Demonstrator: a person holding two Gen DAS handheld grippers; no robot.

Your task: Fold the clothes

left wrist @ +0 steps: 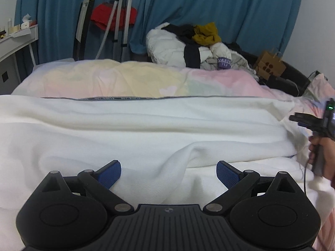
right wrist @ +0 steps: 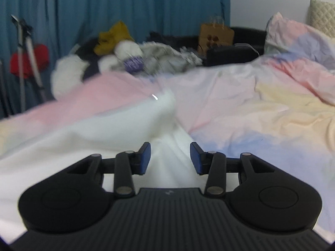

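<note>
The white garment (left wrist: pixel 146 129) lies spread across the bed (right wrist: pixel 261 104), flat for folding. The left tool (left wrist: pixel 168 172) hovers over its near edge, spread wide, holding nothing; the right tool (right wrist: pixel 170 156), half-open and empty, hovers over its right end.

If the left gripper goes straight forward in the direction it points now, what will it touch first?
Most likely the white garment. The left gripper is open just above it, and a raised fold lies directly between and ahead of the fingers. The pastel duvet lies beyond that. Depth is uncertain.
</note>
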